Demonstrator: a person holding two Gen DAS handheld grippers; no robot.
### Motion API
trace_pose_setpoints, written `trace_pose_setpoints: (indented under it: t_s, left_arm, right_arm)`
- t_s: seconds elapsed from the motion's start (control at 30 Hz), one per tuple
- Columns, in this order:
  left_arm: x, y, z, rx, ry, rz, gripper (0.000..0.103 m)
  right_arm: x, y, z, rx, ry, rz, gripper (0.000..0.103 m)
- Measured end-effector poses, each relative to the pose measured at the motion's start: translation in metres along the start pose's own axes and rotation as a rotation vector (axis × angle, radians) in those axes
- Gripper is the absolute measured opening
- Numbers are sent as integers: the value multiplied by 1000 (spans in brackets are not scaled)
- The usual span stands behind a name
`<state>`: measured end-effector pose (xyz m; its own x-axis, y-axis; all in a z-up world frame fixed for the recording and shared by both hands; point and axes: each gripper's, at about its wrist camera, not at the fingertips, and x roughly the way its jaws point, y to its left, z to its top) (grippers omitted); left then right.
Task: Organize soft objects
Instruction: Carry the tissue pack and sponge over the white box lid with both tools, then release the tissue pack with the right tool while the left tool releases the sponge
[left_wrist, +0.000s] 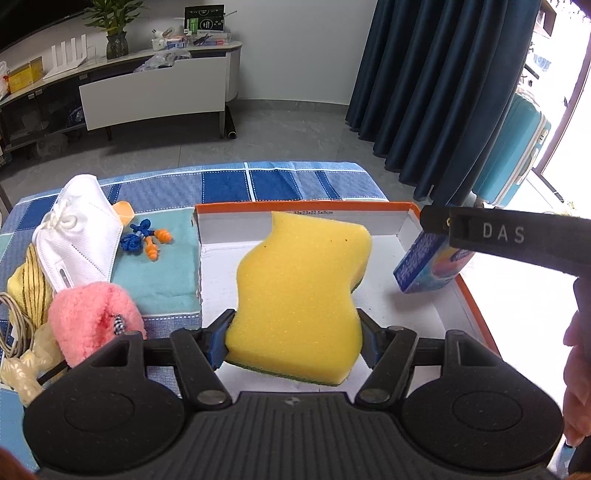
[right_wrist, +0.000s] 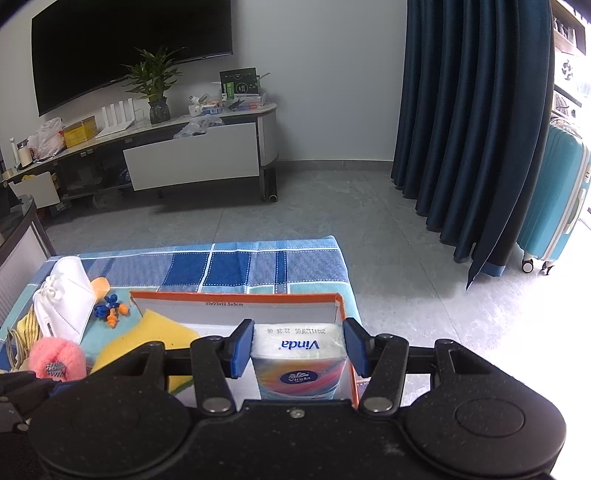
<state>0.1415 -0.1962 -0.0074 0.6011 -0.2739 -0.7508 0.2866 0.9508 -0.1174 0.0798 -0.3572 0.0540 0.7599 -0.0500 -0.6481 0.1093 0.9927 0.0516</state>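
Tabletop (left_wrist: 229, 181) under blue plaid cloth in front of me. Orange-rimmed cardboard box (left_wrist: 306, 206) sits on right part. Teal towel (left_wrist: 166, 269) lies flat just left of box, touching its wall. Farther left: yellow cloth (left_wrist: 27, 286), beige cord (left_wrist: 14, 325), knotted cream rope (left_wrist: 22, 373), near my side.

"Vinda" on tissue pack (right_wrist: 299, 363).

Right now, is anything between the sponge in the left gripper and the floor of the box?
Nothing visible. The left gripper holds the yellow sponge over bare white floor of the box. The tissue pack, between the right gripper's fingers, stands off by the right wall.
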Motion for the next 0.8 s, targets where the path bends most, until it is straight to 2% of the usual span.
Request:
trace_pose_setpoints:
  t_s: [0.2, 0.33, 0.37, 0.4, 0.5, 0.57, 0.8]
  left_arm:
    - [10, -9, 7, 16, 3, -29, 71]
    - [19, -13, 7, 29, 8, -54, 81]
    - [21, -14, 7, 31, 16, -59, 90]
    - [22, -13, 7, 28, 18, -68, 91]
    - [19, -13, 6, 31, 12, -72, 95]
    - [16, -12, 6, 33, 6, -56, 95]
    - [-3, -3, 6, 7, -5, -27, 97]
  right_arm:
    - [10, 0, 9, 6, -2, -16, 64]
    - [5, -2, 13, 17, -26, -15, 64]
    - [4, -2, 14, 13, -28, -14, 64]
    - [4, -2, 15, 14, -28, -9, 64]
    - [8, -5, 14, 28, -19, -15, 65]
    - [12, -8, 15, 44, -5, 5, 75]
    - [-8, -12, 17, 63, -59, -2, 75]
